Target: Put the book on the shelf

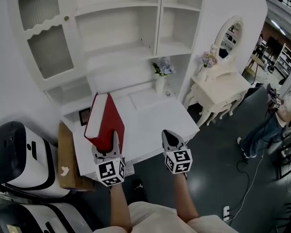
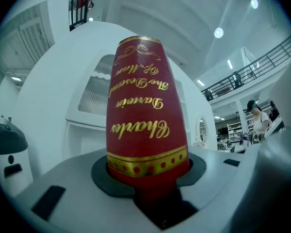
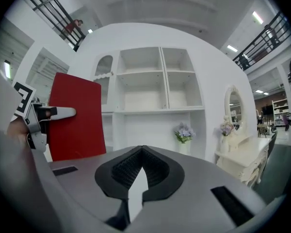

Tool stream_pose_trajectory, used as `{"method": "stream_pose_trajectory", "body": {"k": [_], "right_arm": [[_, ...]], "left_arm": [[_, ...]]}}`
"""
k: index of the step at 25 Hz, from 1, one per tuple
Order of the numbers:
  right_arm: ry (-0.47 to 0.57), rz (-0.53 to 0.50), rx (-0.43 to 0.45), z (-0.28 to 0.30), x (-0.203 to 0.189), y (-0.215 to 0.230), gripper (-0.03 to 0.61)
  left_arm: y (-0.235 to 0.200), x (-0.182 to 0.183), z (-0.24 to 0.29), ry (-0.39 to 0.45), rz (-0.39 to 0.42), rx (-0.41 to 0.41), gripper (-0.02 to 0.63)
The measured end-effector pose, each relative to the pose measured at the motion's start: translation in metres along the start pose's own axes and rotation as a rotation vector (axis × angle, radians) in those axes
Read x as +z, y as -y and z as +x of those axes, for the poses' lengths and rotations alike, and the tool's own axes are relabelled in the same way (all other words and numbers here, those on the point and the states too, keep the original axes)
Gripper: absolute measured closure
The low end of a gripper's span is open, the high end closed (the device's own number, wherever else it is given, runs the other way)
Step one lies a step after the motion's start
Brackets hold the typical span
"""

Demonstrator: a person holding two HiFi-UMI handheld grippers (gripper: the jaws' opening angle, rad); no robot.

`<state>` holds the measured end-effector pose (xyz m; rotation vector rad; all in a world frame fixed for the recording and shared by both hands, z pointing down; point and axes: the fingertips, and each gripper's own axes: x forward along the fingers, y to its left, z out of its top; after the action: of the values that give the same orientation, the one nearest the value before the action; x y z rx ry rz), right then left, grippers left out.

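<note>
**Red book clamped in the left tool, shelf ahead**

The left gripper (image 1: 114,139) is closed on the red book (image 1: 105,120). Its jaws press on the two covers at the near end of the book, and the spine with the gold lettering faces back toward the tool. The book stands out beyond the jaws, tilted a little, above the white desk (image 1: 157,111). The open compartments of the shelf (image 1: 131,28) are further ahead of it and higher. The right gripper (image 1: 169,136) is beside the left one, apart from the book. Its jaws are together and nothing is between them.

The book looks like a hardcover: stiff, rather thick, and probably not light. Because it is held only at one end, I think the long free part will pull like a lever and may swing or slip in the jaws. The cover seems smooth, so firm pressure is needed. A hold close to the spine is good, since there the pages cannot fan open. The free gripper could support the far end if the book begins to sag.
</note>
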<state>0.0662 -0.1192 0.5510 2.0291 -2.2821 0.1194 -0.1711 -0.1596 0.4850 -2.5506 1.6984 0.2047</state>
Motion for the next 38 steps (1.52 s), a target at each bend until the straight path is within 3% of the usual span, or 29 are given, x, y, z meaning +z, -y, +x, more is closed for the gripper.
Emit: {"method": "stream_pose_trajectory", "body": {"k": [2, 7, 13, 19, 28, 38], "right_arm": [[-0.011, 0.004, 0.012, 0.036, 0.003, 0.004, 0.552], [0.008, 0.038, 0.013, 0.120, 0.022, 0.023, 0.552], [0.025, 0.068, 0.019, 0.178, 0.037, 0.043, 0.552], [0.009, 0.101, 0.041, 0.210, 0.036, 0.058, 0.552], [-0.034, 0.027, 0.244, 0.245, 0.036, 0.046, 0.552], [-0.013, 0.068, 0.314, 0.263, 0.054, 0.079, 0.552]], "left_arm": [[-0.011, 0.002, 0.031, 0.006, 0.000, 0.007, 0.419], [-0.030, 0.012, 0.110, 0.008, 0.085, 0.011, 0.419], [-0.038, 0.027, 0.171, 0.016, 0.112, -0.013, 0.419], [-0.033, 0.023, 0.196, -0.007, 0.131, -0.013, 0.419], [-0.002, 0.018, 0.218, -0.033, 0.137, 0.054, 0.419], [0.050, 0.049, 0.246, -0.010, 0.197, 0.066, 0.418]]}}
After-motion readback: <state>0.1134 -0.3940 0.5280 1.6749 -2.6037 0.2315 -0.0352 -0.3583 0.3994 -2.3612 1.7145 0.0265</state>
